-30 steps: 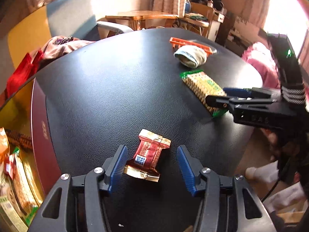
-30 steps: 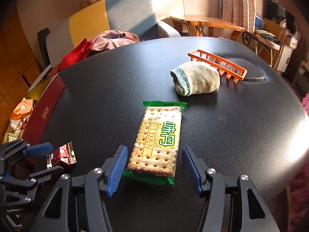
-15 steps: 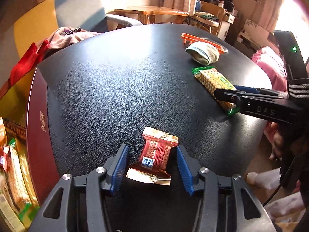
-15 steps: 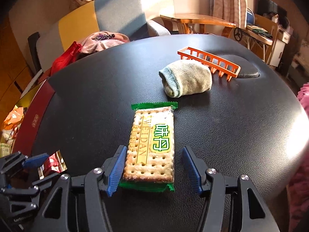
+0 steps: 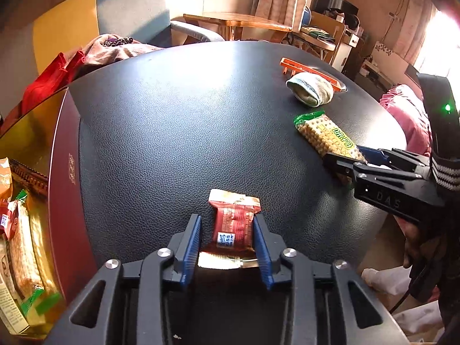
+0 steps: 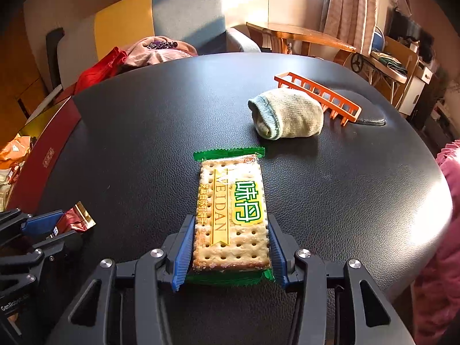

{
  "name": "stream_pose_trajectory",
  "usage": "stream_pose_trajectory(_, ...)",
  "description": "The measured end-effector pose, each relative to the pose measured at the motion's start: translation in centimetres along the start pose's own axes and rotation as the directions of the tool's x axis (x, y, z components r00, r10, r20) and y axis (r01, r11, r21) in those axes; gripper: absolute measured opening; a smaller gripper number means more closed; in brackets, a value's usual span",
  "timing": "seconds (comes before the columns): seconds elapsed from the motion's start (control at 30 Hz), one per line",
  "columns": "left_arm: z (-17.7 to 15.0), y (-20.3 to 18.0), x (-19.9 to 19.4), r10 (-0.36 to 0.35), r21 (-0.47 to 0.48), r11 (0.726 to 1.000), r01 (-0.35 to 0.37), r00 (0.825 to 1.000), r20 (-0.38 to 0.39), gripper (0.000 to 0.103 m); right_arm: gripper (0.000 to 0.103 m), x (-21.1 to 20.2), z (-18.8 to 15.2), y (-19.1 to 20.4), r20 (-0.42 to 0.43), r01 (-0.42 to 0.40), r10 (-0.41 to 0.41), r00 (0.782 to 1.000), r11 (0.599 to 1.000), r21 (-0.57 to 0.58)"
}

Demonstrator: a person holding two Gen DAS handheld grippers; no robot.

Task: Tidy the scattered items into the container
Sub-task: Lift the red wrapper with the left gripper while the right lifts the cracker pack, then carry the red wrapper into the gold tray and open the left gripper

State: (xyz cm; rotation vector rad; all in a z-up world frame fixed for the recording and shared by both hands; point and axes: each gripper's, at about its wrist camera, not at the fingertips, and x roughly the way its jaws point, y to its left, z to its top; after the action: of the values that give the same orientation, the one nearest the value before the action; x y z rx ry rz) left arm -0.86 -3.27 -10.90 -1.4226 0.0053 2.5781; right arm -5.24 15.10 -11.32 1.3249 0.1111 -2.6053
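Note:
My left gripper (image 5: 226, 230) is shut on a small red and gold snack packet (image 5: 234, 221) that lies on the black table (image 5: 172, 132). My right gripper (image 6: 230, 238) is shut on a green-edged cracker packet (image 6: 231, 210), also on the table; it shows from the side in the left wrist view (image 5: 325, 135). The container (image 5: 61, 172), a dark red box with a gold lining, sits at the table's left edge and holds several snack packets (image 5: 26, 235). The left gripper also shows at the lower left of the right wrist view (image 6: 43, 230).
A rolled pale green sock (image 6: 287, 115) and an orange plastic rack (image 6: 319, 97) lie at the far right of the table. A chair with red and pink clothes (image 6: 138, 54) stands behind the table. A wooden table (image 6: 299, 34) is further back.
Both grippers have closed: the left jaws came in on the red snack packet and the right jaws on the cracker packet. Both packets still rest on the table.

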Motion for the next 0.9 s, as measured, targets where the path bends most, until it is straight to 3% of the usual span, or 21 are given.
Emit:
stream_pose_trajectory(0.13, -0.1, -0.1, -0.7, 0.011, -0.002, 1.000, -0.011, 1.000, 0.012, 0.025, 0.049, 0.1, 0.0, 0.0, 0.001, -0.004, 0.004, 1.000, 1.000, 0.008)
stream_pose_trajectory(0.57, 0.3, -0.1, -4.1, 0.047, 0.007, 0.999, -0.048, 0.995, 0.088, 0.024, 0.048, 0.2, -0.1, 1.6, 0.004, 0.011, -0.011, 1.000, 1.000, -0.025)
stream_pose_trajectory(0.9, 0.2, 4.8, -10.1, 0.111, -0.122, 0.988, -0.090, 0.977, 0.182, 0.024, 0.048, 0.2, -0.2, 4.2, 0.009, -0.006, 0.007, 1.000, 0.998, -0.064)
